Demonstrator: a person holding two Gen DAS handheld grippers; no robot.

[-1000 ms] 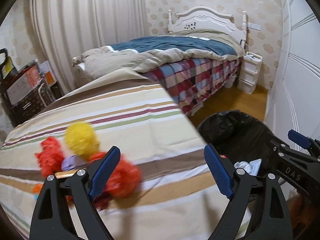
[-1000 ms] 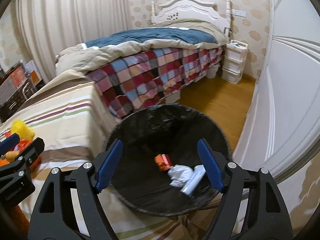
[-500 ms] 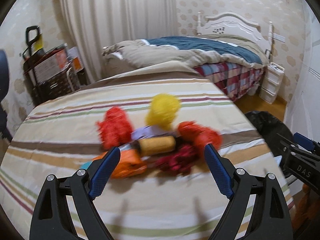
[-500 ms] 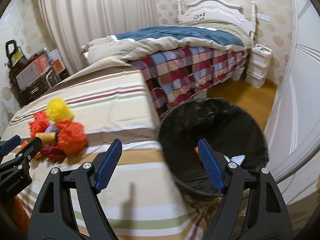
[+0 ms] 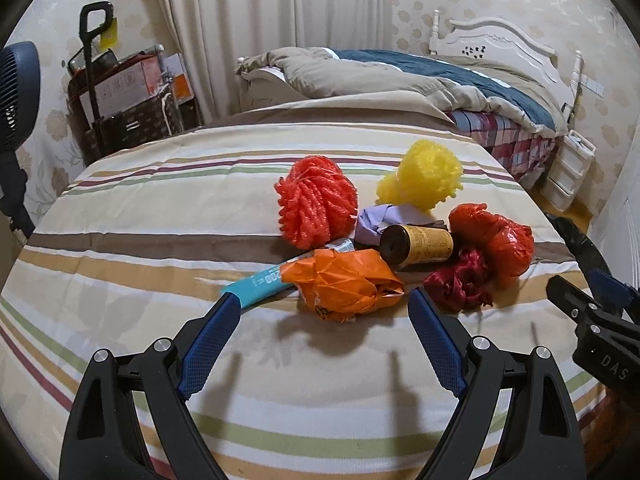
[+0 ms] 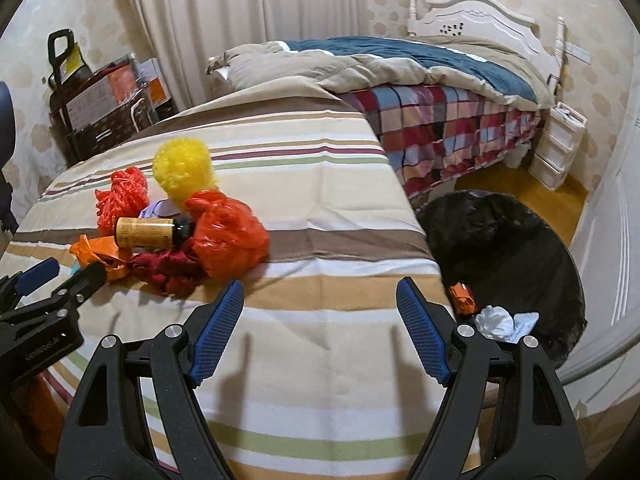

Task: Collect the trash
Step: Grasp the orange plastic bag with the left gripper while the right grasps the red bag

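Facing crumpled orange paper wad, perhaps a wrapper, left tool and right tool wide open, empty.

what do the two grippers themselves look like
Both the left gripper and the right gripper are black plastic clamp-style frames with silver rivets and blue textured pads on the fingers. White lettering reading DAS marks the right one's side. No cables or sleeves show.

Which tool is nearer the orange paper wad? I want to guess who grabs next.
Left. The left tool is open right in front of the orange wad, fingertips either side. The right tool is open too, off to the wad's right, nearer the bin.
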